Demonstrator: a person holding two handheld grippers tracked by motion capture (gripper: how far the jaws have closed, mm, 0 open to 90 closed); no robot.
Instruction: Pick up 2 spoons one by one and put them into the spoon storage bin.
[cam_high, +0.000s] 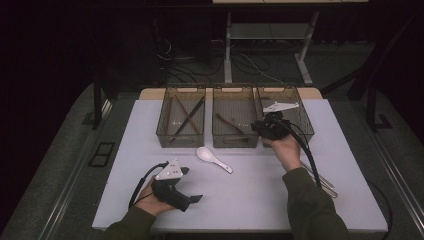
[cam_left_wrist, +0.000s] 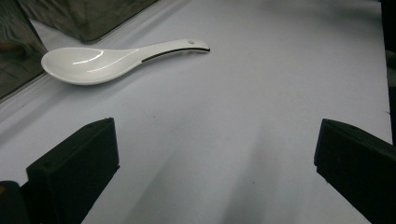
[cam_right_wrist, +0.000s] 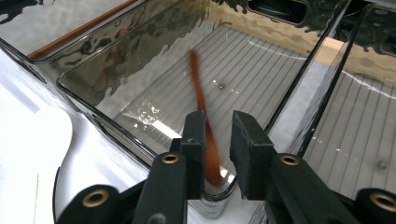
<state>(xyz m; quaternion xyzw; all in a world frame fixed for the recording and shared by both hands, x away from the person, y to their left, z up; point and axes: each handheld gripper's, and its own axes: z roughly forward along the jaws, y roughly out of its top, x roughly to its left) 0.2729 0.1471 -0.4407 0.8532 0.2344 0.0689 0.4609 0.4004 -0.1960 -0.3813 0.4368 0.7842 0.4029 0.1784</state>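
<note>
We are over the middle bin (cam_right_wrist: 116, 88) with the right gripper (cam_right_wrist: 219, 135), and a brown wooden spoon (cam_right_wrist: 201, 100) is right there below it, blurred and slanting down into the near end of that bin. The jaws stand slightly apart with a narrow gap, and the spoon lies along the inner face of the left jaw; whether the pad presses on it we cannot tell, though it looks let go. From above, the right gripper (cam_high: 270, 127) sits at the near rim between the middle bin (cam_high: 235, 142) and the right bin (cam_high: 306, 131), with the wooden spoon (cam_high: 230, 125) lying slantwise on the middle floor. To finish this well, we judge the jaws should open wider before lifting, and rise straight up so nothing catches the handle or the wall. Near the left, the left gripper (cam_left_wrist: 215, 168) rests with jaws spread wide and nothing between them, aimed at the white ceramic spoon (cam_left_wrist: 107, 58) lying on the table (cam_high: 250, 195) in front of the bins. That one looks next: glossy and slippery, so a grip across the handle seems safest.
</note>
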